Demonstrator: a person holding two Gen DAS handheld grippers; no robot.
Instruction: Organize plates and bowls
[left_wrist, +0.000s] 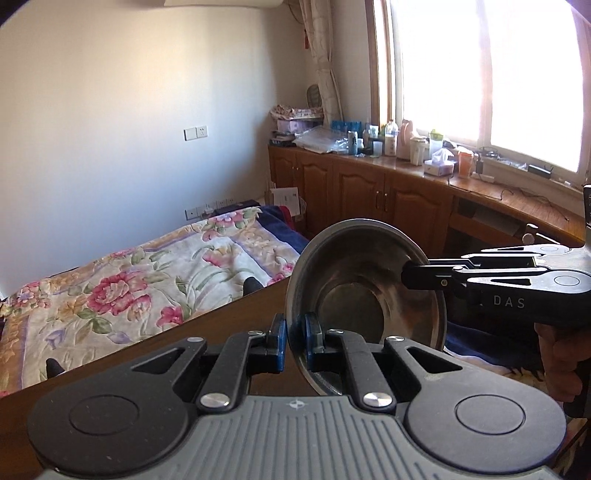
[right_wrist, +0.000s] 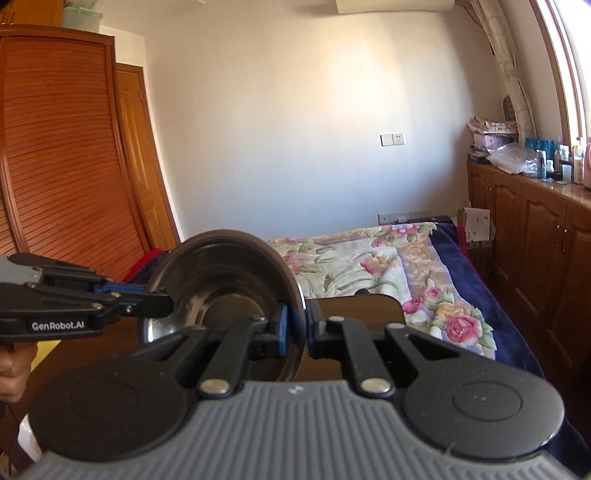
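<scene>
Left tongs sit closest to the lens, blue pads either side of the steel bowl rim; the right pad looks seated on the inner wall, the left pad shows a thin gap to the outer face, so I read it as a light clamp on the bowl, not a firm one. Bowl is held up on edge, mouth facing right in this view, above the near edge of the dark wood table, not resting on it. Moving right, the right tongs come in from the side, tips clamped over the opposite rim. From the right wrist view the same picture mirrors: left tongs pinching the far rim, bowl tilted on edge, right tongs closed across the near rim, pads on both faces. So both tongs hold one bowl, airborne. Risks, as I judge it: polished steel plus a thin rim means little pad contact, so any twist between the two hands could lever the rim out of one pair. If one side lets go before the other has a solid bite, the bowl swings on a single pinch point and likely drops onto the table or rolls off toward the floral bed behind the far edge. Where the bowl should go is not visible in either view.
</scene>
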